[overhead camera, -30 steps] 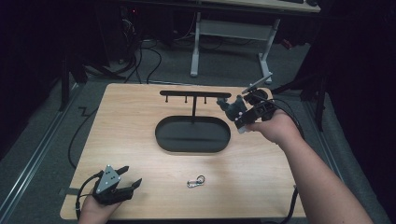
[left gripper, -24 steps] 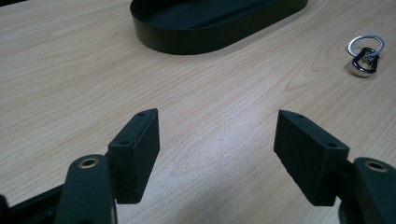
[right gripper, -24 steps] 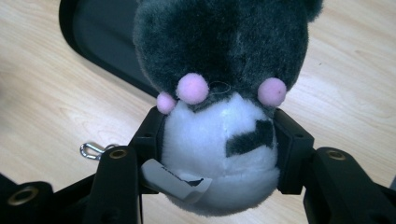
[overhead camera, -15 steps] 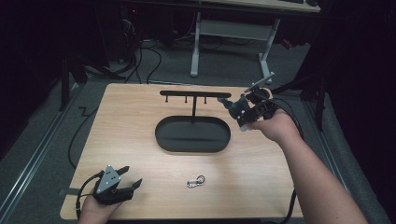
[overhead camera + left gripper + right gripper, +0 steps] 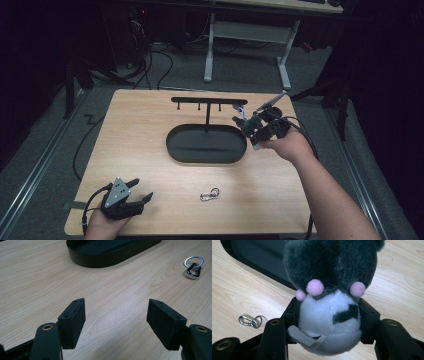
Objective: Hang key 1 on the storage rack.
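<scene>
My right tongs (image 5: 328,315) are clenched on the grey-and-white plush toy (image 5: 329,290), its white belly squeezed between both pads, head sticking out beyond the tips; left tongs (image 5: 116,317) released, nothing between them.

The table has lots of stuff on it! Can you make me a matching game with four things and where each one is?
Things:
1. plush toy
2. clip with ring
3. black oval tray
4. left tongs

Places or states:
A. open, holding nothing
B. middle of the table, under the hook stand
C. squeezed in the right tongs
D. lying loose on the wood

Pairs: 1-C, 2-D, 3-B, 4-A
</scene>
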Motion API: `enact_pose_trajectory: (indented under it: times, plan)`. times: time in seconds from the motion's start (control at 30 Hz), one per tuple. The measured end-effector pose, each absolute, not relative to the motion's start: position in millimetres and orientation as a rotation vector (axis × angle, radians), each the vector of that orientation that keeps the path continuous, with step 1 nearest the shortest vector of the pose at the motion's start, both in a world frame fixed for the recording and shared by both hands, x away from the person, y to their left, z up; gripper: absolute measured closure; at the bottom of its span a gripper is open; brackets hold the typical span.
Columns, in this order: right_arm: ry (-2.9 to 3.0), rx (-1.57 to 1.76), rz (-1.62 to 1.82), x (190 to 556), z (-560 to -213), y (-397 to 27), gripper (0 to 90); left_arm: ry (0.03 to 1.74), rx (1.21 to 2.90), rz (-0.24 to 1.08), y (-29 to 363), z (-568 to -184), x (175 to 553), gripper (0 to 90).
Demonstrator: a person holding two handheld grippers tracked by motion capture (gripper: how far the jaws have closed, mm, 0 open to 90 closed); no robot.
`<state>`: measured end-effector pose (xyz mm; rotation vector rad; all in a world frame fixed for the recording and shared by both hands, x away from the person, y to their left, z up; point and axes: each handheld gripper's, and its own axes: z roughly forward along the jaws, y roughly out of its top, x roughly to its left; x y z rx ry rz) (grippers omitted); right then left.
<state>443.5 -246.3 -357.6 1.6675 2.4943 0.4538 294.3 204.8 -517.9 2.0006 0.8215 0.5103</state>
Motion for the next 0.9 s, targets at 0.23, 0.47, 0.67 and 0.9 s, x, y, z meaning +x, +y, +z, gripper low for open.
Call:
enact_pose_trajectory:
  times: [0.23,0.47,0.67,0.9]
  plan:
    - [2.506,1.657,0.458,447,-372,-241,47.6,0.818,2.002,0.507,205,-518,294,31.9]
    - [2.475,1.663,0.477,455,-382,-237,47.0,0.819,2.000,0.509,205,-518,294,31.9]
    - [2.460,1.670,0.482,463,-391,-235,46.6,0.819,1.997,0.512,205,-518,295,31.9]
    - [2.450,1.673,0.500,469,-398,-230,44.5,0.815,2.003,0.513,205,-518,294,32.0]
